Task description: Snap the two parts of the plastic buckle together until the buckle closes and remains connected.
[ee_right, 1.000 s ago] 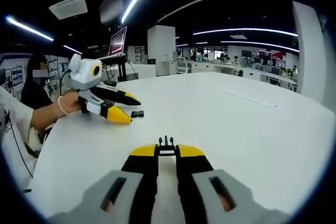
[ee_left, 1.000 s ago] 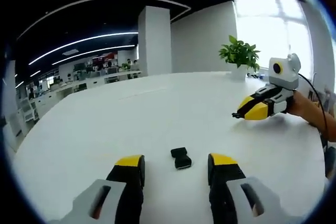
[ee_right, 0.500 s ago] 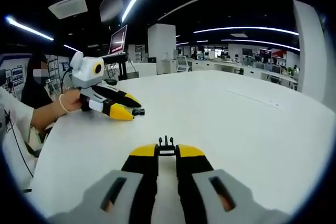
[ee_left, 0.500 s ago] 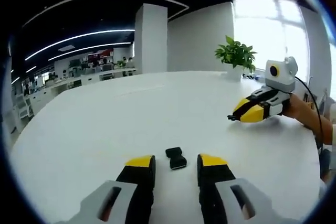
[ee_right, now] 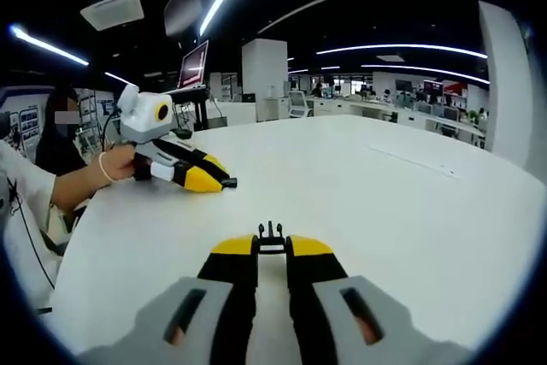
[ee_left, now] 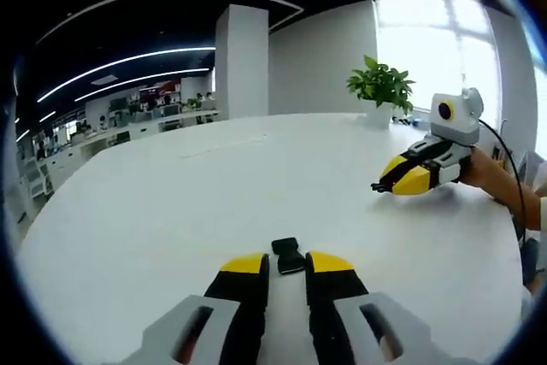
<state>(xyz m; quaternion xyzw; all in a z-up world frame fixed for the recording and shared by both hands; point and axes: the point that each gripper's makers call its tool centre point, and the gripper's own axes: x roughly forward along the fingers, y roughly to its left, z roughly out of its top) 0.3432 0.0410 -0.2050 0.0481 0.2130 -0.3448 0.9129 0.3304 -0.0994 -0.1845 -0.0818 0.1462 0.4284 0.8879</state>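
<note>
Both halves gripped: left tongs (ee_left: 289, 264) pinch socket half (ee_left: 289, 256) on the bench (ee_left: 171, 203), right tongs (ee_right: 272, 245) pinch pronged half (ee_right: 272, 230). Align prongs squarely, push until click.

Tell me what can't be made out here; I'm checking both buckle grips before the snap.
- Left gripper view: socket half sits between the left gripper tips; contact unclear.
- Right gripper view: pronged half is mostly hidden by the right gripper.
- Right gripper view: the socket is hidden behind yellow tips.
</note>
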